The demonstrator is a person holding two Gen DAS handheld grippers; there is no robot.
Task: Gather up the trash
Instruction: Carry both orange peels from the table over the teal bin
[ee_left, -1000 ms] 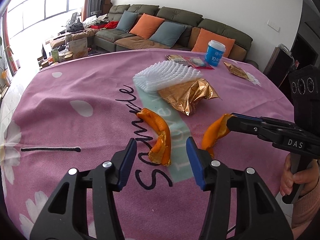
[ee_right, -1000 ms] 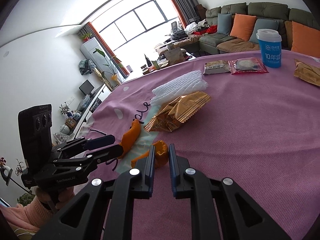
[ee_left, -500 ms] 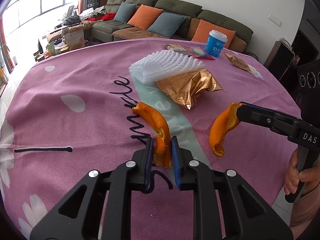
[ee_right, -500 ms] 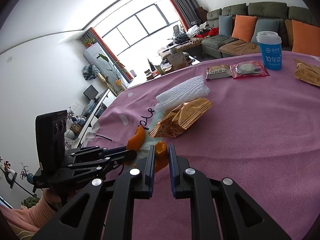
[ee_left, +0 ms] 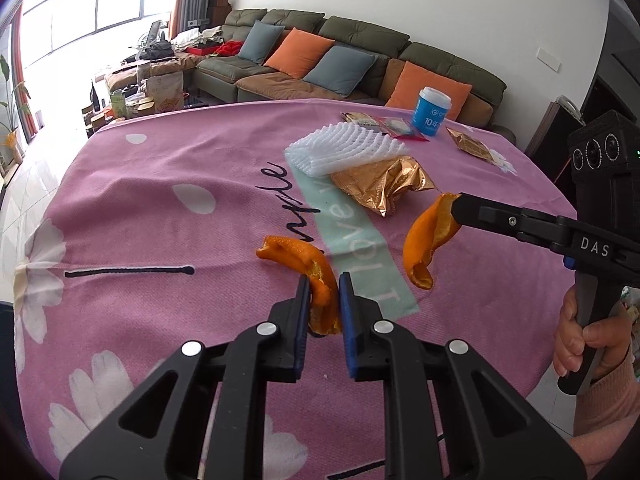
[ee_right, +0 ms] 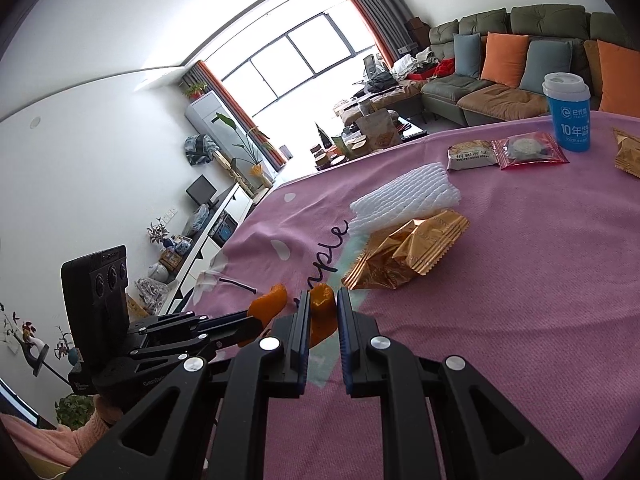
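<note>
Worktop (ee_left: 168, 184) under pink cloth, carrying most of the trash well back from both tools: white foam net (ee_left: 344, 152) lying over one edge of a crumpled gold wrapper (ee_left: 384, 188), and beyond them a blue cup (ee_left: 434, 114), two small snack packs (ee_right: 508, 152) and another gold packet (ee_left: 470, 146) near the far edge. Nearer, two orange peels now off the cloth where a second ago both lay on it. Left gripper (ee_left: 325, 294), spread wide around its peel a second ago, since closed, jaws now pinching left peel (ee_left: 308, 268) by its near end, far end curling out to the left and apparently clear of the cloth. Right gripper (ee_right: 322, 312), already clamped a second ago, raised further, jaws pinching right peel (ee_left: 428, 240) at its top end, rest dangling free above the worktop with a shadow beneath. Meaning for the task, as a judgement: both peels secured, one per tool, ready for carrying to a bin, though no bin visible in either view. Foam net, wrapper, packs and cup untouched, so only a small share of the collecting done. Thin hold on soft, curled peel on the right likely to slip under a quick swing.
</note>
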